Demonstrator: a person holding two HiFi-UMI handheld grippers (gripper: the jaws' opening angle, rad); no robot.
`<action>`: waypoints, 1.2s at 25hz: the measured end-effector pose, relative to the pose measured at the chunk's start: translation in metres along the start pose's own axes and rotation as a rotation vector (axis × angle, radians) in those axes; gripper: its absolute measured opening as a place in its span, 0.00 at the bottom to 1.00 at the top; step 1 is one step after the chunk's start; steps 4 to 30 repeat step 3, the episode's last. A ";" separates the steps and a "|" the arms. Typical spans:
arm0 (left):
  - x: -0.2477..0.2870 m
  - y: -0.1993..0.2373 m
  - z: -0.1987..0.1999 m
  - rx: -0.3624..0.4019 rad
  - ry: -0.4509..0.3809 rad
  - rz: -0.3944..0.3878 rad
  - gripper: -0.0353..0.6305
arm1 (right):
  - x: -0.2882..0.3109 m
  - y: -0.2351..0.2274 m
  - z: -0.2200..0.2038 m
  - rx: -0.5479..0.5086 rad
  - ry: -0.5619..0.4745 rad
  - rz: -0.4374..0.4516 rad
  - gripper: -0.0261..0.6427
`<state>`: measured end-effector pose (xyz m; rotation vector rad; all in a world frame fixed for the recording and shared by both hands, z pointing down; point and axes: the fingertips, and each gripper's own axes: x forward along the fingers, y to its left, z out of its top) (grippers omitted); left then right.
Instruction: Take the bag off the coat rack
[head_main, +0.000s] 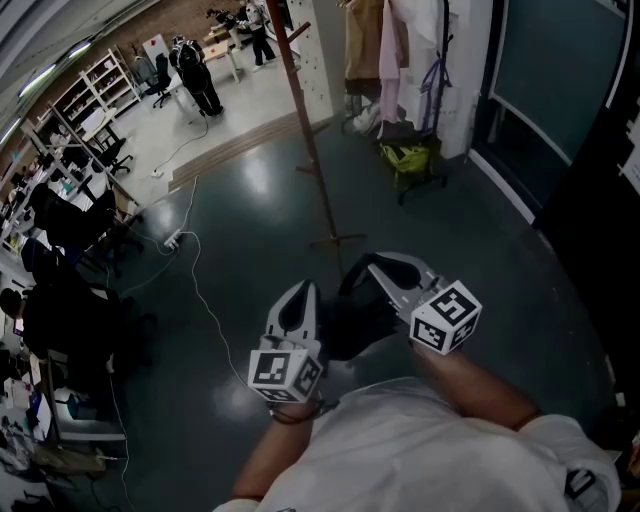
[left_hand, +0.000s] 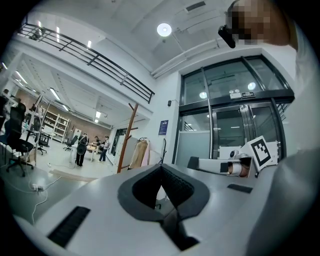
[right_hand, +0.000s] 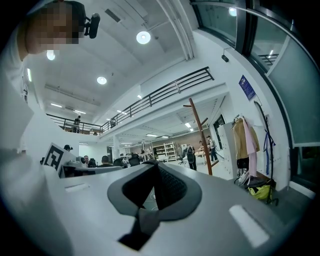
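The wooden coat rack stands on the dark floor ahead of me, its cross foot just beyond my grippers. I see no bag on the part of the pole that shows. The pole also appears in the left gripper view and the right gripper view. My left gripper and right gripper are held side by side at waist height, both shut and empty. A dark shape lies under them; I cannot tell what it is.
A clothes rail with hanging garments stands at the back, a yellow-green bag beneath it. A glass wall runs along the right. Office chairs and desks fill the left. A white cable trails over the floor. People stand far off.
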<state>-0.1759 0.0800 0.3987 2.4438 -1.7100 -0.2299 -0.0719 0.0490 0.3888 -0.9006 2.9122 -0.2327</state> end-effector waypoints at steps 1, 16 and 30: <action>-0.001 0.000 0.001 0.000 0.000 0.001 0.06 | 0.000 0.001 0.001 0.000 0.000 0.001 0.08; -0.001 -0.001 0.002 0.001 -0.002 0.003 0.06 | -0.001 0.002 0.002 -0.001 0.000 0.004 0.08; -0.001 -0.001 0.002 0.001 -0.002 0.003 0.06 | -0.001 0.002 0.002 -0.001 0.000 0.004 0.08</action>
